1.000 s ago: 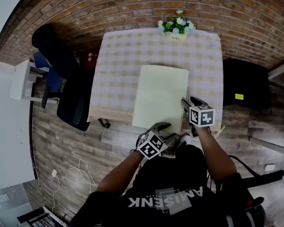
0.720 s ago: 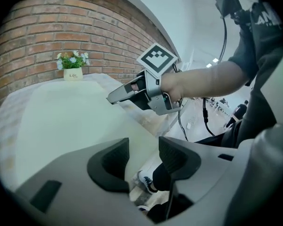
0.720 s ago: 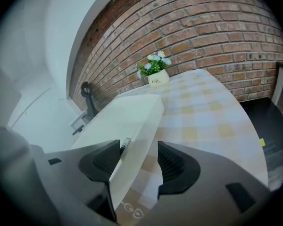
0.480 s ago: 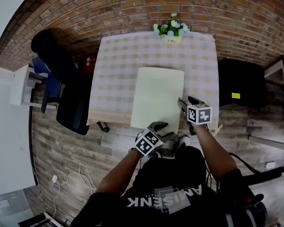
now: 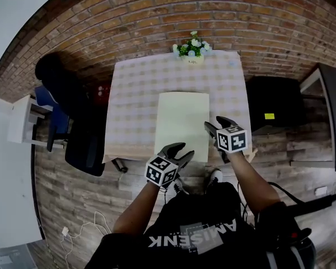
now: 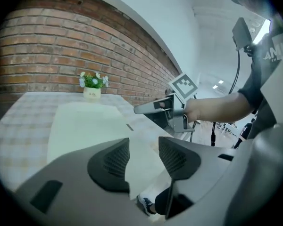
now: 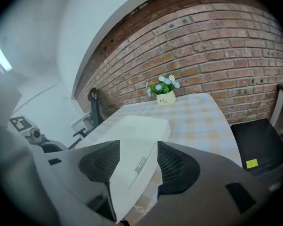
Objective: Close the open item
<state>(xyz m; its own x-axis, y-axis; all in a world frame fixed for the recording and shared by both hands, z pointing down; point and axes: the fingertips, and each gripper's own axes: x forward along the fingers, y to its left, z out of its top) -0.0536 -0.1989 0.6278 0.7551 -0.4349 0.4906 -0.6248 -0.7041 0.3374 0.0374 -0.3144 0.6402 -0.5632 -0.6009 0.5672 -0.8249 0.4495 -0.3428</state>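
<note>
The pale box (image 5: 183, 119) lies flat and shut on the counter (image 5: 131, 94), so the closing looks done. The left tongs (image 5: 182, 151) gape empty, and the right tongs (image 5: 214, 123) have just been opening, with nothing between them. Next I'd only check the side latch (image 7: 139, 165)

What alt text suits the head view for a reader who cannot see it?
A pale flat case lies on a checked table, with the left gripper and right gripper open and empty at its near end. A flower pot stands at the far edge by a brick wall.
</note>
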